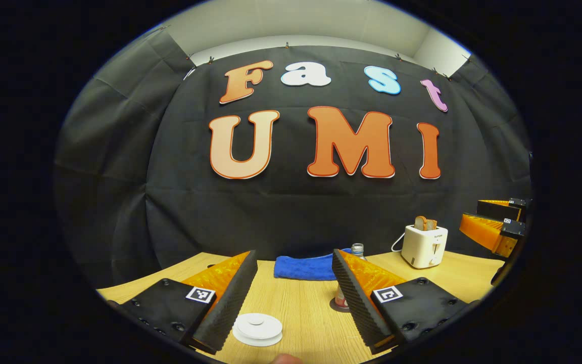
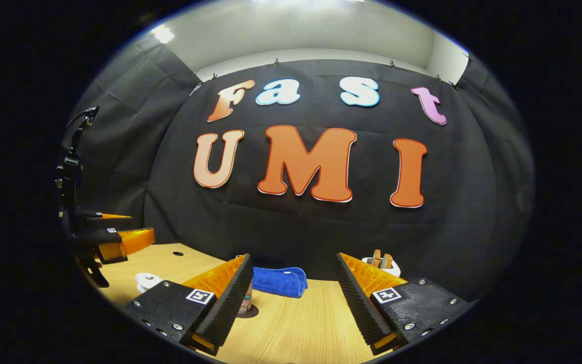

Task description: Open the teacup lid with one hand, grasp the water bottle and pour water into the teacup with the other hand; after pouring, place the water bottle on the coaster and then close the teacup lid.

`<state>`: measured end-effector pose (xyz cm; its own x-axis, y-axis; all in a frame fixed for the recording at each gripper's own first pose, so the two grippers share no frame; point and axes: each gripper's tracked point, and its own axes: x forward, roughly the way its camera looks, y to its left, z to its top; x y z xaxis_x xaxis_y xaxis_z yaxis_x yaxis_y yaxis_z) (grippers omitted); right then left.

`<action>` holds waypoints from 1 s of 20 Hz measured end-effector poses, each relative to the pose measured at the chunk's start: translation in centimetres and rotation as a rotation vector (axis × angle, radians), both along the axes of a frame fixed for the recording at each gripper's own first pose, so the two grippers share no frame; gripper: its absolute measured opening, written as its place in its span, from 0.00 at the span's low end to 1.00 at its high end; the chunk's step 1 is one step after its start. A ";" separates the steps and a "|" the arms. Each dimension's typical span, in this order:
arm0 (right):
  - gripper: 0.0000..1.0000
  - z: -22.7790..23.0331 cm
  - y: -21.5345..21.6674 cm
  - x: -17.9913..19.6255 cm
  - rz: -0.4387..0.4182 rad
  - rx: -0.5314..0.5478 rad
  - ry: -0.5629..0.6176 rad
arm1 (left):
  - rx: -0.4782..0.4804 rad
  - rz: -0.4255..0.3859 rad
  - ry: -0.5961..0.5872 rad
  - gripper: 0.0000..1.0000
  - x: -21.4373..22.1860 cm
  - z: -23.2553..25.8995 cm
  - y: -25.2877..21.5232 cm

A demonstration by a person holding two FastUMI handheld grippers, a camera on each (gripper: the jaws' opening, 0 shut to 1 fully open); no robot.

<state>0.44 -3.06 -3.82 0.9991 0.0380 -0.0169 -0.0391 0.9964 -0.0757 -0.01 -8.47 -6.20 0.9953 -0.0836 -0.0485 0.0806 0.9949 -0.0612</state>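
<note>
In the left gripper view my left gripper [image 1: 294, 255] is open above the wooden table [image 1: 301, 308]. A white lidded teacup [image 1: 257, 327] sits low between its fingers, nearer the left one. The clear water bottle [image 1: 357, 248] with a silver cap stands on a dark coaster [image 1: 335, 304], mostly hidden behind the right finger. In the right gripper view my right gripper [image 2: 294, 258] is open and holds nothing. There the bottle [image 2: 246, 302] peeks out beside its left finger, and the teacup [image 2: 147, 279] lies farther left.
A folded blue towel [image 1: 305, 268] lies at the back of the table by the wall. A white toaster [image 1: 425, 246] holding bread stands at the right. The right gripper [image 1: 470, 213] hovers beyond the toaster; the left gripper [image 2: 142, 226] shows at the left of the right gripper view.
</note>
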 end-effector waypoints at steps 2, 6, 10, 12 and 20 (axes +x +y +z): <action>0.98 -0.2 0.4 0.1 0.005 0.005 0.008 | 0.004 0.007 -0.010 0.98 0.0 0.2 0.4; 0.99 -0.9 1.0 0.2 0.027 0.019 0.031 | -0.005 -0.006 -0.026 0.96 0.1 0.6 0.1; 0.99 -1.2 0.9 0.4 0.016 0.025 0.038 | 0.006 -0.005 -0.029 0.94 0.1 0.7 0.2; 0.99 -1.1 1.3 0.4 0.024 0.019 0.034 | 0.009 -0.013 -0.029 0.94 0.3 0.7 -0.1; 0.99 -1.2 1.8 0.7 0.018 -0.003 0.029 | 0.015 -0.019 -0.035 1.00 0.6 0.9 -0.1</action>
<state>1.19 -1.25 -4.99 0.9973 0.0561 -0.0465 -0.0596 0.9952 -0.0774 0.59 -8.53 -5.30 0.9947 -0.1020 -0.0155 0.1013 0.9939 -0.0430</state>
